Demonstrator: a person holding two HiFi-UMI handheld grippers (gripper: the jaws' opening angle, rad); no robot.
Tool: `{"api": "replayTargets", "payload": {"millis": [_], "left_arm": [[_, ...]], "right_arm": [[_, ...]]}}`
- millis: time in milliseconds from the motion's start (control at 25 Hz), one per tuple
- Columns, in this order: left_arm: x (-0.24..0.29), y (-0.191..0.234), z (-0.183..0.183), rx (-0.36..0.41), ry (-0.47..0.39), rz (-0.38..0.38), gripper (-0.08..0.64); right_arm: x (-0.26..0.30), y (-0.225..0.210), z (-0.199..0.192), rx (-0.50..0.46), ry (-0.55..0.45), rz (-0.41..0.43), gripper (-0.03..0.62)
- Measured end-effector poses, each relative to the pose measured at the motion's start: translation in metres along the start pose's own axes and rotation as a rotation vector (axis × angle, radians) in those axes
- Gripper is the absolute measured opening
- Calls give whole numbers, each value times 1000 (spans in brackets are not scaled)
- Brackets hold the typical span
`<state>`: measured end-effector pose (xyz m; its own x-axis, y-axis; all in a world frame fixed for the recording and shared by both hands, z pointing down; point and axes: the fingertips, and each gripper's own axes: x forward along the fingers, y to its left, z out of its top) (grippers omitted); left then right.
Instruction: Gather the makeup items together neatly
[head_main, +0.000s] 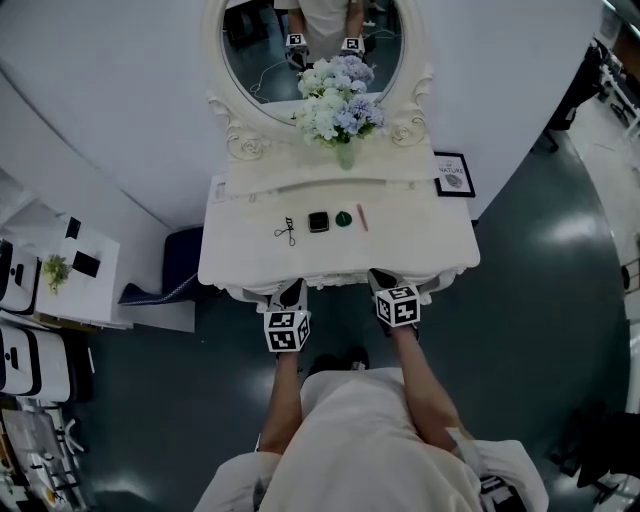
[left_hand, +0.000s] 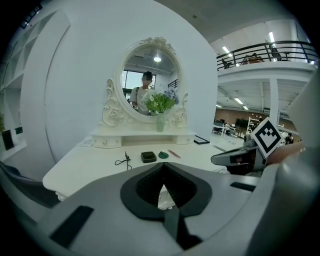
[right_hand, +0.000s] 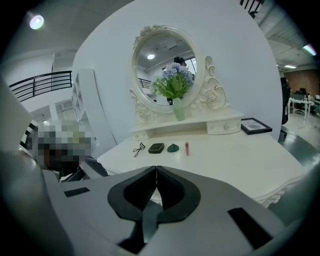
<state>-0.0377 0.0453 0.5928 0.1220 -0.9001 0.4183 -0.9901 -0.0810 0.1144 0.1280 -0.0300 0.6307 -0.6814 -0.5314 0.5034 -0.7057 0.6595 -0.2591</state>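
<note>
Four makeup items lie in a row on the white vanity table (head_main: 250, 255): a black eyelash curler (head_main: 286, 231), a black square compact (head_main: 318, 222), a small green round piece (head_main: 343, 218) and a pink-red lipstick (head_main: 362, 217). They lie close together without touching. My left gripper (head_main: 291, 292) and right gripper (head_main: 381, 278) hover at the table's near edge, well short of the items. Both are shut with nothing between their jaws. From the left gripper (left_hand: 162, 165) the compact (left_hand: 148, 156) lies straight ahead. From the right gripper (right_hand: 156, 169) the row shows too, curler (right_hand: 139, 148) to lipstick (right_hand: 187, 148).
An oval mirror (head_main: 312, 60) with a vase of blue and white flowers (head_main: 340, 105) stands at the table's back, above a low drawer shelf (right_hand: 185, 131). A framed picture (head_main: 453, 174) lies at the back right corner. A white shelf unit (head_main: 60, 270) stands to the left.
</note>
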Motion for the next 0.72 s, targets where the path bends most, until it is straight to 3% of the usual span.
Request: {"api": "replayTargets", "payload": {"millis": [720], "left_arm": [[9,-3,-1,-9,-6,-19,14]], "right_arm": [[0,-5,-4,-24,41,5,40]]}}
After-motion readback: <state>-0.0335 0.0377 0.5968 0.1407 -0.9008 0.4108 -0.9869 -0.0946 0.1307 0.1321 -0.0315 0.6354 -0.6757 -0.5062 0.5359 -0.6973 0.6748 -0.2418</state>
